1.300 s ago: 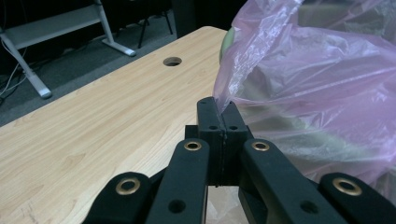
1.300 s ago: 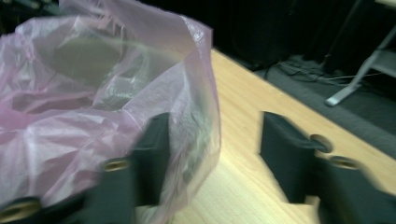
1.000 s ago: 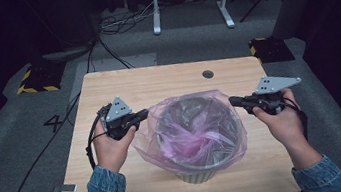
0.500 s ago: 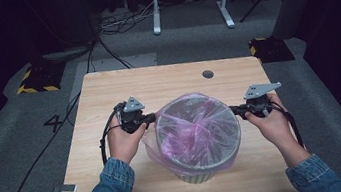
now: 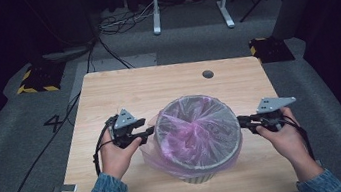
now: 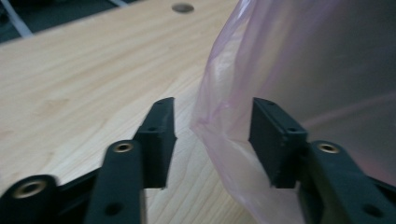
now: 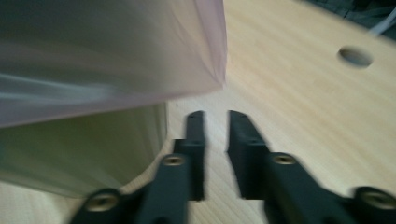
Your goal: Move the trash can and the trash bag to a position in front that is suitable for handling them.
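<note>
High view: above my side, looking forward and down over the whole wooden table point(image 5: 107, 94), floor beyond.
Left gripper view: rides my left claw point(image 6: 212, 135), low, very close to the pink bag point(image 6: 299, 70).
Right gripper view: rides my right claw point(image 7: 215, 140), low beside the bin point(image 7: 79, 149).
Shared: tabletop, bag, the table's round hole point(image 5: 208, 74).

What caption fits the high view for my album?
Two grippers, left and right, beside a bin lined with a pink bag.
</note>
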`<state>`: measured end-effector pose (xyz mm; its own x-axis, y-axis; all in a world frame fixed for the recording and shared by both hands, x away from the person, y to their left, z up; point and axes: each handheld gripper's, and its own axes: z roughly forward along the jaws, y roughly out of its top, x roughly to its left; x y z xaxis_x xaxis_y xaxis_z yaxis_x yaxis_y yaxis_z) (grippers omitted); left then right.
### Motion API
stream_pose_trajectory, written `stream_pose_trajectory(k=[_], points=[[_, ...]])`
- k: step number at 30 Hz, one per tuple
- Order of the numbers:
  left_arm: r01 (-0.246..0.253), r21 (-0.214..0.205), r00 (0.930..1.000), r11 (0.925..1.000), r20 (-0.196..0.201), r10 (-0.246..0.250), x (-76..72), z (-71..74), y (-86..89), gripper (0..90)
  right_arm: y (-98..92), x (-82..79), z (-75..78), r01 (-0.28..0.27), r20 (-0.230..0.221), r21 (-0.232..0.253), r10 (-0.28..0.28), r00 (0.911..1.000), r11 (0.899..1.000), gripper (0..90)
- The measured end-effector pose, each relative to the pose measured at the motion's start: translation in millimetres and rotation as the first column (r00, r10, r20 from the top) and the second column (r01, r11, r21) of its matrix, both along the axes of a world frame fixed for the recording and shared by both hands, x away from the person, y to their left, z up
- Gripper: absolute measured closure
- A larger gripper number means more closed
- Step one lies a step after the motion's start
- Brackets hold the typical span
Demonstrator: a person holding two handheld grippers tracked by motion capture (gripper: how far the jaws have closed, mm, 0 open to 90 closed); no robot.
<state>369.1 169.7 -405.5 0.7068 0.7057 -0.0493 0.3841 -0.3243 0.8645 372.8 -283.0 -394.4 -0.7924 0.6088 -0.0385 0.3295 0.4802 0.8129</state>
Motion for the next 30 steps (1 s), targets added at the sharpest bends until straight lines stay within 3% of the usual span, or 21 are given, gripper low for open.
stream_pose_trajectory(k=[2, 3, 5, 13, 17, 20, 21, 23, 24, 25, 27, 30], points=[[-0.001, -0.001, 0.9998, 1.0, 0.019, 0.001, -6.3, 3.3, 3.2, 38.7, -1.9, -6.4, 4.9, 0.001, 0.025, -0.002, -0.001, 0.9997, 1.0, 62.3], [0.007, 0.002, 0.9992, 1.0, 0.038, -0.008, -18.8, 7.5, 8.4, 37.0, -6.0, -20.2, 13.5, -0.003, 0.056, 0.004, 0.002, 0.9984, 1.0, 51.1], [0.014, 0.007, 0.9987, 0.9999, 0.05, -0.014, -31.8, 9.4, 12.4, 34.7, -8.1, -30.8, 18.4, -0.01, 0.081, 0.005, 0.01, 0.9967, 1.0, 41.9], [0.081, 0.001, 0.9939, 0.9967, 0.075, -0.081, -87.6, 13.2, 24.0, 30.0, -5.6, -71.5, 23.7, -0.104, 0.097, 0.027, 0.101, 0.9901, 0.994, 21.6], [0.127, 0.01, 0.9895, 0.9918, 0.068, -0.127, -99.2, 8.9, 17.6, 27.4, 6.4, -79.1, 23.5, -0.161, 0.112, 0.01, 0.159, 0.9809, 0.987, 18.2], [0.145, 0.021, 0.9874, 0.9892, 0.061, -0.146, -98.7, 3.7, 12.3, 26.4, 15.1, -79.9, 21.5, -0.191, 0.116, -0.003, 0.19, 0.975, 0.982, 18.3], [0.156, 0.034, 0.9855, 0.9872, 0.063, -0.158, -95.3, -1.0, 7.9, 26.2, 22.9, -80.3, 22.3, -0.223, 0.121, 0.008, 0.221, 0.9678, 0.975, 19.0], [0.17, 0.029, 0.9834, 0.9851, 0.061, -0.171, -92.0, -3.6, 2.8, 25.9, 27.5, -78.9, 25.5, -0.239, 0.139, 0.011, 0.236, 0.9619, 0.971, 19.8], [0.175, 0.026, 0.9824, 0.9842, 0.062, -0.176, -90.5, -4.4, 0.3, 25.8, 28.6, -77.3, 26.8, -0.239, 0.141, 0.015, 0.235, 0.9617, 0.971, 20.8], [0.178, 0.027, 0.9814, 0.9837, 0.068, -0.179, -88.6, -5.1, -1.5, 25.8, 29.0, -75.8, 27.7, -0.238, 0.138, 0.023, 0.232, 0.9629, 0.971, 28.7], [0.186, 0.015, 0.9801, 0.9824, 0.067, -0.187, -85.3, -7.3, -4.8, 25.4, 28.0, -73.5, 28.8, -0.249, 0.13, -0.001, 0.247, 0.9604, 0.969, 54.2], [0.195, 0.013, 0.9787, 0.9808, 0.063, -0.195, -82.3, -9.6, -6.5, 25.0, 23.9, -71.9, 26.7, -0.256, 0.12, 0.034, 0.251, 0.9605, 0.966, 87.0]])
